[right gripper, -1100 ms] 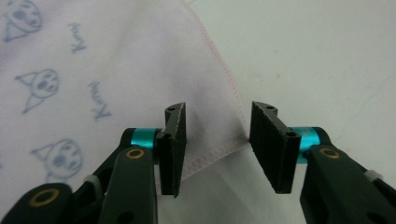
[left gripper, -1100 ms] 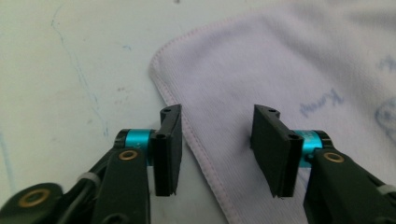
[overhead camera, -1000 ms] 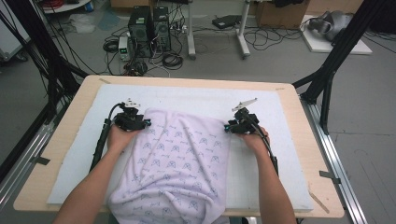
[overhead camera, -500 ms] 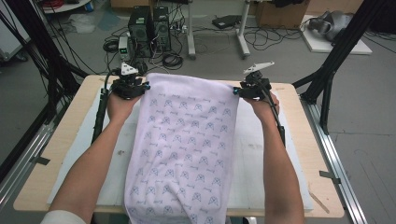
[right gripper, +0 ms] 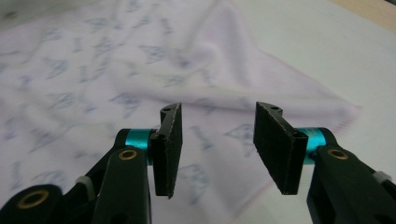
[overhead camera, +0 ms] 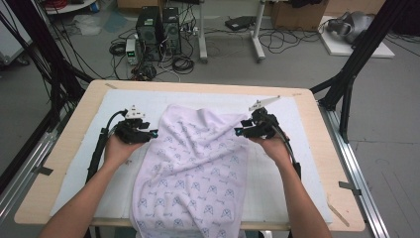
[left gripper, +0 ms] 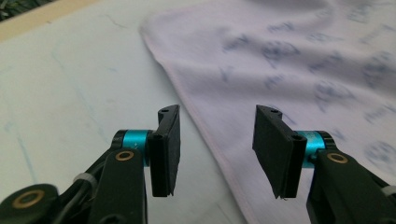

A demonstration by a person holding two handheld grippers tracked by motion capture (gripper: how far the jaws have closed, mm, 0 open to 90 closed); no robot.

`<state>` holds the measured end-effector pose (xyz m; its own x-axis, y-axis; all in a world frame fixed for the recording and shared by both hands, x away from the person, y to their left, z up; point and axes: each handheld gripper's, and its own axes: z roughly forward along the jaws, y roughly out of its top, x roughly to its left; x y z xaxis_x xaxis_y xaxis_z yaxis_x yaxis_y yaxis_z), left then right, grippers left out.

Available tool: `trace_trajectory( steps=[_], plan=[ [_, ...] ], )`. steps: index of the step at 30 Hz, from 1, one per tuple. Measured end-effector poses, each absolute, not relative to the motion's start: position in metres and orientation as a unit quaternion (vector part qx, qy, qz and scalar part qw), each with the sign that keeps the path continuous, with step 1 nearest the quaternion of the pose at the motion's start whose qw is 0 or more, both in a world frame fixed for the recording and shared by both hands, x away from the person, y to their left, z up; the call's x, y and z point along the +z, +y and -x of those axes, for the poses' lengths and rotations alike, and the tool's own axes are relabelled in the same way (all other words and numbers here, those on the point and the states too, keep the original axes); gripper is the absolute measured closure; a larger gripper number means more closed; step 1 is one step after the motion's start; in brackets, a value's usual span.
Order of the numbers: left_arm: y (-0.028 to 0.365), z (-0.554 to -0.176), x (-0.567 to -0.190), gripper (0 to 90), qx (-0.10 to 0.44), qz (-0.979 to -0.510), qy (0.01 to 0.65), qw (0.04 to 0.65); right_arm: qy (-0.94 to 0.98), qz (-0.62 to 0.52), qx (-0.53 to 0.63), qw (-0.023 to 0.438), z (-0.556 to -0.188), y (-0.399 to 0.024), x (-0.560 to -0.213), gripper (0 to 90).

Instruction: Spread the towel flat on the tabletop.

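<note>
Left claw [left gripper: 217, 149] and right claw [right gripper: 217, 149]: jaws just opened, empty. Patterned towel [overhead camera: 198, 168]: released on counter [overhead camera: 69, 144], far edge rumpled; smoothing or folding outstanding.

High view looks forward and down from above the person's side onto the whole table [overhead camera: 64, 144], while each gripper view rides low and close behind its own jaws, facing the patterned cloth [overhead camera: 198, 168] edge on the white mat [overhead camera: 297, 178], which all three share.
</note>
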<state>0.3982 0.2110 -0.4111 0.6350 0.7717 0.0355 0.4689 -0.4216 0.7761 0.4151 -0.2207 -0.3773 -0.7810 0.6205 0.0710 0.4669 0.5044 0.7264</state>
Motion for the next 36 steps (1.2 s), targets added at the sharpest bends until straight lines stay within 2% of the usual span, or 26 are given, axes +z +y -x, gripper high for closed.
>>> trace_trajectory(
  steps=[1,2,3,6,8,11,14,16,17,22,23,26,33,36],
  plan=[
    [0.212,-0.392,-0.412,51.8,0.191,-0.823,0.375,0.382,0.862,-0.316,0.385,0.100,-0.415,-0.221,-0.377,52.3],
    [0.213,-0.381,-0.416,54.4,0.189,-0.834,0.356,0.376,0.861,-0.296,0.401,0.098,-0.391,-0.217,-0.380,52.7],
    [0.214,-0.379,-0.418,55.4,0.187,-0.838,0.353,0.372,0.865,-0.289,0.399,0.097,-0.383,-0.216,-0.381,52.7],
    [0.218,-0.379,-0.421,60.9,0.181,-0.840,0.354,0.370,0.872,-0.277,0.394,0.092,-0.364,-0.212,-0.387,52.7],
    [0.218,-0.385,-0.430,63.2,0.159,-0.846,0.364,0.356,0.880,-0.266,0.384,0.088,-0.341,-0.210,-0.398,53.0],
    [0.214,-0.384,-0.438,85.7,0.154,-0.855,0.350,0.350,0.881,-0.264,0.384,0.083,-0.325,-0.214,-0.410,54.4],
    [0.214,-0.382,-0.435,87.9,0.184,-0.855,0.357,0.329,0.883,-0.271,0.375,0.079,-0.320,-0.218,-0.418,54.5],
    [0.220,-0.379,-0.430,85.2,0.188,-0.847,0.367,0.336,0.880,-0.274,0.381,0.069,-0.315,-0.220,-0.421,54.4],
    [0.224,-0.369,-0.423,74.3,0.197,-0.838,0.363,0.358,0.880,-0.259,0.392,0.069,-0.304,-0.220,-0.422,54.5],
    [0.229,-0.339,-0.411,62.9,0.197,-0.832,0.345,0.389,0.881,-0.230,0.407,0.062,-0.283,-0.215,-0.424,54.4],
    [0.229,-0.321,-0.407,62.2,0.189,-0.835,0.328,0.400,0.883,-0.218,0.410,0.061,-0.273,-0.214,-0.423,54.4],
    [0.227,-0.299,-0.408,60.0,0.178,-0.840,0.304,0.412,0.886,-0.206,0.412,0.055,-0.265,-0.212,-0.424,54.4],
    [0.225,-0.233,-0.429,52.0,0.133,-0.858,0.259,0.422,0.901,-0.154,0.404,0.031,-0.228,-0.203,-0.433,54.4],
    [0.227,-0.219,-0.438,52.0,0.108,-0.871,0.244,0.413,0.909,-0.145,0.390,0.026,-0.221,-0.199,-0.442,59.7]
  ],
)
